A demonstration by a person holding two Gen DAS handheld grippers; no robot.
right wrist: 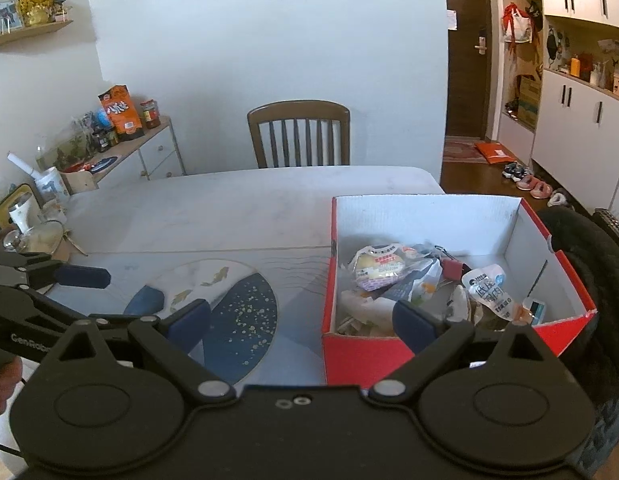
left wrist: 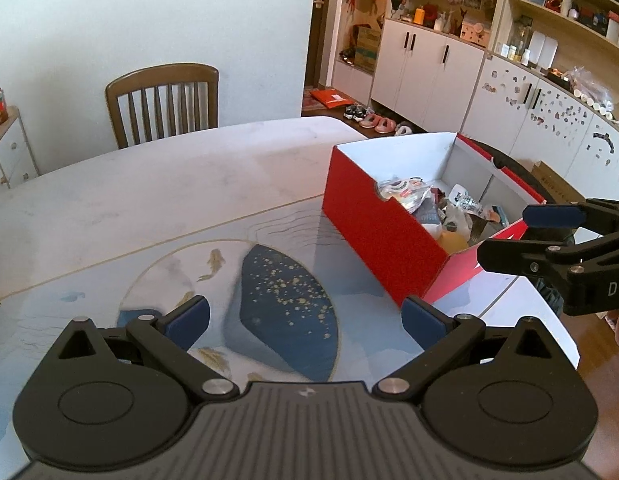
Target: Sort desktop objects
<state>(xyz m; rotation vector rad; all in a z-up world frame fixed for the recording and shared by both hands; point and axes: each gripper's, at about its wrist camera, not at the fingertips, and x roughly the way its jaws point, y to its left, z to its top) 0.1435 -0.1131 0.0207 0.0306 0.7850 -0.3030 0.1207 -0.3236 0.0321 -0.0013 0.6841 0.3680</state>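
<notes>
A red cardboard box (left wrist: 373,236) with a white inside stands on the right part of the table, also in the right wrist view (right wrist: 429,216). It holds several small things: a wrapped bun (right wrist: 379,266), a white food pouch (right wrist: 489,288), a binder clip (right wrist: 449,266). My left gripper (left wrist: 305,320) is open and empty above the blue patterned mat (left wrist: 285,300), left of the box. My right gripper (right wrist: 301,320) is open and empty over the box's near left corner; it also shows in the left wrist view (left wrist: 525,236).
A wooden chair (right wrist: 299,132) stands behind the marble table (right wrist: 229,208). A side cabinet (right wrist: 141,156) with jars and snack bags is at the left. Cups and glassware (right wrist: 33,220) crowd the table's left edge. A dark jacket (right wrist: 581,264) lies right of the box.
</notes>
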